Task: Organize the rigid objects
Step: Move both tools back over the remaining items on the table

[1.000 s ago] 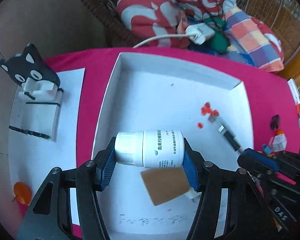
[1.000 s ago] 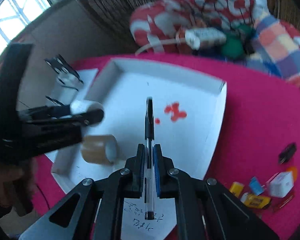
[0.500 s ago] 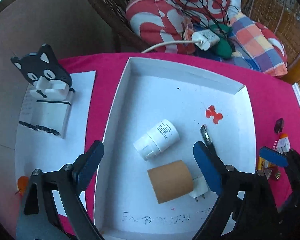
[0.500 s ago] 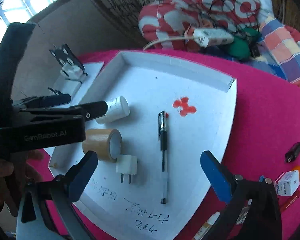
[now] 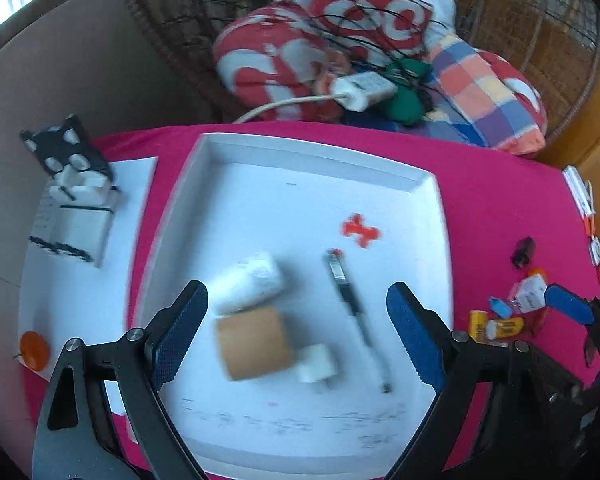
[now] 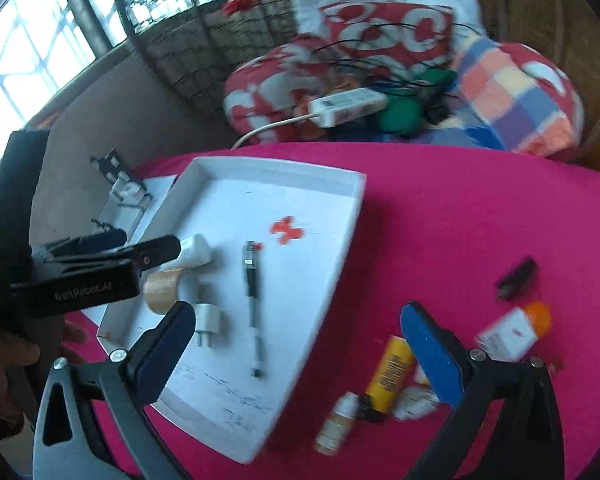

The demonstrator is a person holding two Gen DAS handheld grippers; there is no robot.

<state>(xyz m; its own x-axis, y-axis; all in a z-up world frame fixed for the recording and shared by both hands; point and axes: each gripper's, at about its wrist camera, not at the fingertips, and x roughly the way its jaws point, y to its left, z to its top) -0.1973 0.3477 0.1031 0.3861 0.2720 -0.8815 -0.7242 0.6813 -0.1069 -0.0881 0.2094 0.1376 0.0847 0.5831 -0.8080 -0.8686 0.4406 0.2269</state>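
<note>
Right wrist view is showing both grippers' jaws gaping apart and empty, pen [image 6: 253, 304] and bottle [image 6: 194, 251] lying in the tray [image 6: 328, 280] at centre, though the round bottle is risking rolling into the pen.

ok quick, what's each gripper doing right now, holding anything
Left gripper: open, holding nothing; the white bottle lies in the tray.
Right gripper: open, holding nothing; the pen lies in the tray.
</note>
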